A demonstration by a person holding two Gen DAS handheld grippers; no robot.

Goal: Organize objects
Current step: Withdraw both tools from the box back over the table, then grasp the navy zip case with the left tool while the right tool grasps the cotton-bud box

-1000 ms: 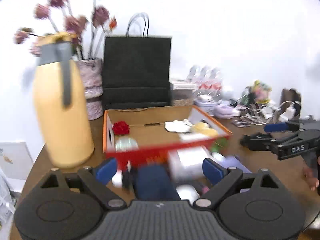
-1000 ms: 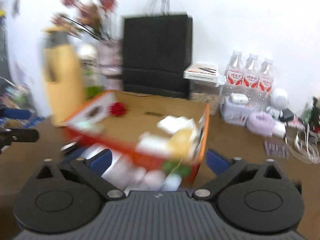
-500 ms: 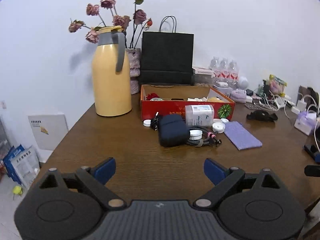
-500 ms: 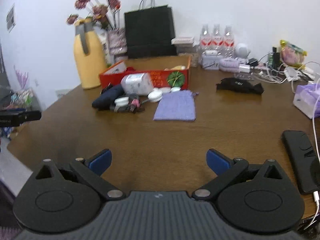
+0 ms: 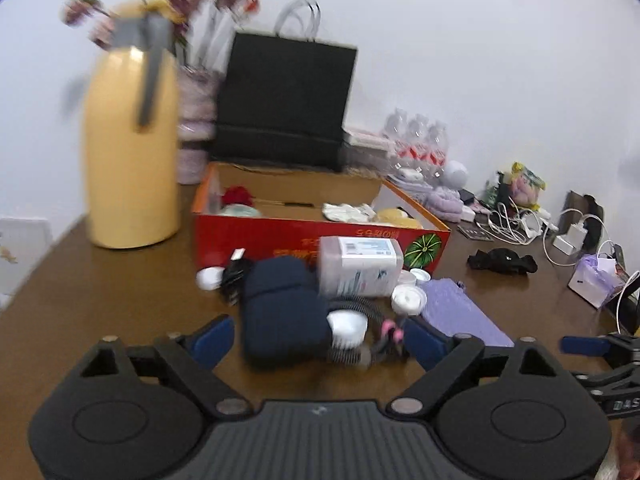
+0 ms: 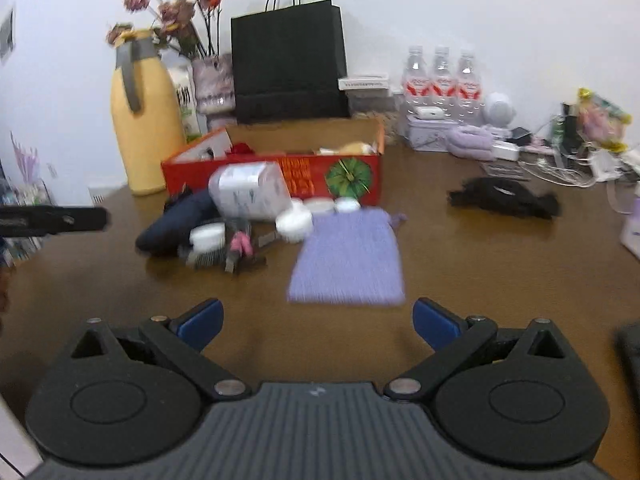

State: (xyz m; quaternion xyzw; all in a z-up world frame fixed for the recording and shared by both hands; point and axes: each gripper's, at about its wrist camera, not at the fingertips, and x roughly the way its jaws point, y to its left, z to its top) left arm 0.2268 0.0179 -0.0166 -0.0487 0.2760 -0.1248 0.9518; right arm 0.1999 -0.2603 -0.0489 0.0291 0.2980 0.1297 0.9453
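A pile lies on the wooden table in front of an open red cardboard box (image 5: 256, 236). It holds a dark navy pouch (image 5: 280, 312), a clear plastic container with a white label (image 5: 360, 266), white round lids (image 5: 408, 300) and a hairbrush (image 5: 352, 350). My left gripper (image 5: 318, 340) is low and close to the pile. Its jaws are closing, with the pouch and brush between the fingers and the pads off them. A flat purple fabric pouch (image 6: 348, 260) lies just ahead of my right gripper (image 6: 316, 322), which stands open and holds nothing.
A yellow thermos jug (image 5: 128, 152), a vase of dried flowers and a black paper bag (image 5: 284, 104) stand behind the box. Water bottles (image 6: 440, 76), chargers and cables crowd the back right. A black cloth (image 6: 504, 198) lies to the right, a dark phone (image 6: 628, 344) at the right edge.
Both grippers drew back from the box, then came forward and down toward the pile again. The left one now sits close to the navy pouch.
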